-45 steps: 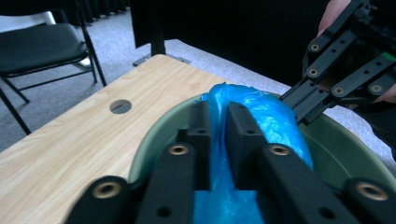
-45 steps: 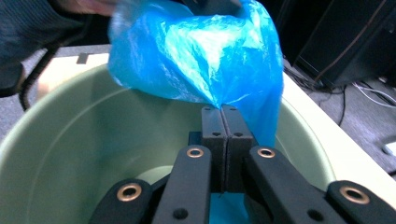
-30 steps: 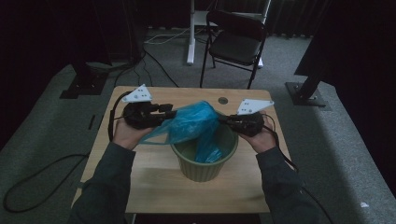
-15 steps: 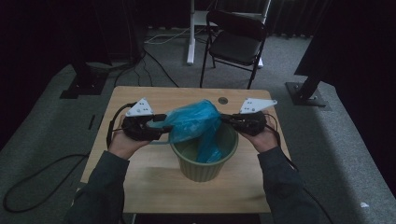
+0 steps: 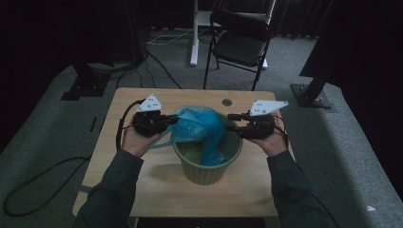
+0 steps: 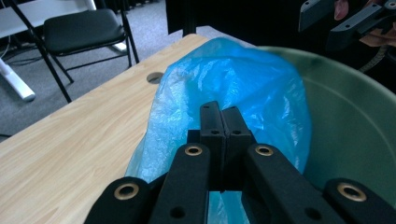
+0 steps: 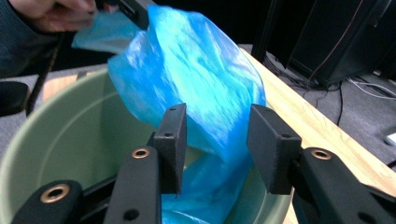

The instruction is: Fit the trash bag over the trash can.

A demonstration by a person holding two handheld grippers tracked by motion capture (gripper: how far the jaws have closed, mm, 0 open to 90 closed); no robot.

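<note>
A blue plastic bag (image 5: 197,126) hangs half inside a round green bin (image 5: 209,173) in the middle of the table. My left gripper (image 5: 175,119) is at the bag's left edge. Its jaws have just been closing, and in the left gripper view the left gripper (image 6: 222,109) stands shut on a fold of the bag (image 6: 243,74). My right gripper (image 5: 230,121) hovers over the bin's right rim. Its jaws have just been opening: the right gripper (image 7: 218,114) is open, with the bag (image 7: 196,60) loose between the pads above the bin (image 7: 70,135).
The bin stands on a light wooden table (image 5: 157,190) with a round cable hole (image 5: 227,102) at the back. A black folding chair (image 5: 237,45) and a white desk leg (image 5: 194,33) stand behind it. Cables trail across the grey carpet on the left.
The bag has bunched into a narrower hump over the bin. My left gripper has edged in against the bag's left side. The right hand has stayed where it was.
</note>
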